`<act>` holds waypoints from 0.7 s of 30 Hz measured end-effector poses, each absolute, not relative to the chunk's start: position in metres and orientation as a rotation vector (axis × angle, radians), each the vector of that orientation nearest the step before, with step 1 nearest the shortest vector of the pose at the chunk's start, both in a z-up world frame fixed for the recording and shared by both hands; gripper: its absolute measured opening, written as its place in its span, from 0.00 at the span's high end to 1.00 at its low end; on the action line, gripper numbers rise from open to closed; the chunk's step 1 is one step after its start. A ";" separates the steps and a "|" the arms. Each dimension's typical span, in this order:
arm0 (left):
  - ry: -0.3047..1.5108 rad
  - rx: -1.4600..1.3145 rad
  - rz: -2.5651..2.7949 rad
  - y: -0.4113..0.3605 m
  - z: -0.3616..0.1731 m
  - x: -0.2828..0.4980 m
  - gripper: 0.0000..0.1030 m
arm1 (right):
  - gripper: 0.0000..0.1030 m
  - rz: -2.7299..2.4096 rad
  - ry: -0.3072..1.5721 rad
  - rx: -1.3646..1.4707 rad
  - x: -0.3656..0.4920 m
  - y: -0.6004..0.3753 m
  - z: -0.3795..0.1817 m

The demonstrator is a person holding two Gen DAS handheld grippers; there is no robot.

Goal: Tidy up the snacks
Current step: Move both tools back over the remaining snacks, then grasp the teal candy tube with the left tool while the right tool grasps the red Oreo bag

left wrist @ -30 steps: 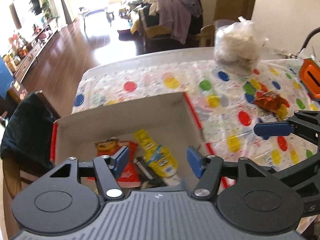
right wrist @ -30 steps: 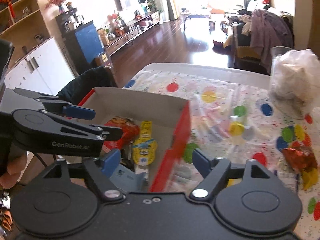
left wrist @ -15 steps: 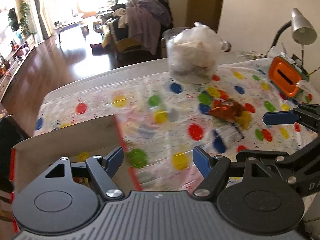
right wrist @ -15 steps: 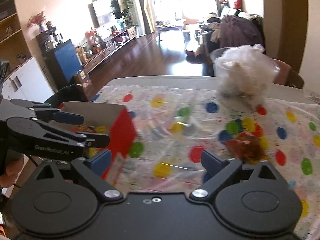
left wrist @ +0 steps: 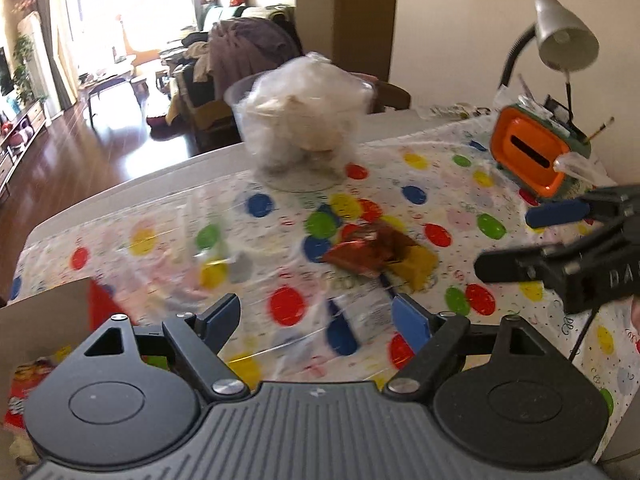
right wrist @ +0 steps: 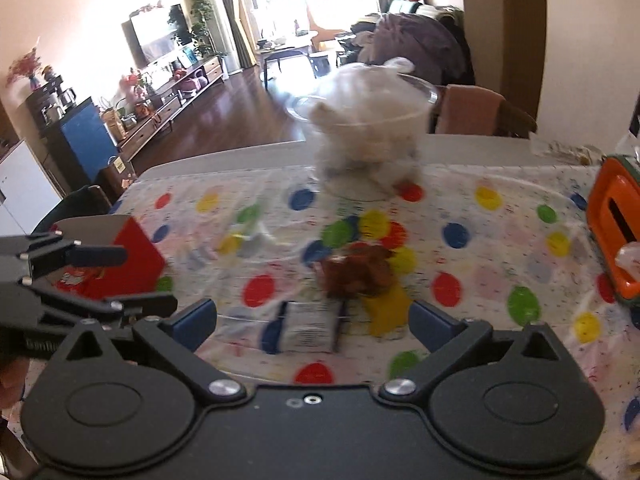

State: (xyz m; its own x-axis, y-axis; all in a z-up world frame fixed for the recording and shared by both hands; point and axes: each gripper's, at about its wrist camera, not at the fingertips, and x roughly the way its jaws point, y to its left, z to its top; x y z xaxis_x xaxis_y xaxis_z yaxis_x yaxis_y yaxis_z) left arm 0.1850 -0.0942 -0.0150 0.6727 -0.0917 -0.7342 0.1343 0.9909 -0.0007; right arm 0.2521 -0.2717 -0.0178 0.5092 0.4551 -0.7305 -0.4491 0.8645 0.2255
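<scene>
Hovering over the polka-dot tablecloth [left wrist: 440,184], the left gripper [left wrist: 316,316] is spread wide and empty; a crinkled red-brown snack packet [left wrist: 368,250] lies ahead on the cloth, and the red-sided cardboard box [left wrist: 44,320] sits at lower left.

The right gripper [right wrist: 314,318] likewise gapes wide, with a white rectangular packet [right wrist: 310,326] between its blue fingertips [right wrist: 430,320] and the red-brown packet [right wrist: 356,270] just beyond.

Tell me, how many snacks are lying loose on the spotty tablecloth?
2: a reddish-brown packet mid-table, and a white packet just nearer, before the right gripper. Others may be hidden.
</scene>
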 end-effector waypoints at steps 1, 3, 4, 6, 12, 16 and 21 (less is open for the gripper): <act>0.826 0.057 -0.133 -0.104 -0.017 0.188 0.19 | 0.00 0.543 0.887 0.012 0.258 -0.279 -0.020; 0.831 0.060 -0.146 -0.122 -0.023 0.196 0.19 | 0.00 0.532 0.896 0.018 0.271 -0.295 -0.023; 0.833 0.061 -0.154 -0.131 -0.026 0.200 0.19 | 0.00 0.524 0.897 0.019 0.276 -0.301 -0.024; 0.839 0.059 -0.171 -0.151 -0.032 0.209 0.19 | 0.00 0.492 0.898 0.015 0.288 -0.316 -0.029; 0.869 0.054 -0.229 -0.205 -0.055 0.230 0.19 | 0.00 0.440 0.934 0.028 0.316 -0.354 -0.048; 0.883 0.035 -0.248 -0.236 -0.075 0.242 0.19 | 0.00 0.436 0.959 0.012 0.333 -0.367 -0.057; 0.906 0.038 -0.254 -0.267 -0.100 0.255 0.19 | 0.01 0.498 0.993 -0.046 0.356 -0.368 -0.066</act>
State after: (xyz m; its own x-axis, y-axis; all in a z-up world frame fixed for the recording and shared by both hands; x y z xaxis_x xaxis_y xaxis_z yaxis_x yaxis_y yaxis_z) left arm 0.2554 -0.2667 -0.0997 0.5894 -0.2020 -0.7822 0.2336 0.9695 -0.0743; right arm 0.3565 -0.3676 -0.0657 0.4439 0.3807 -0.8112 -0.4222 0.8873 0.1853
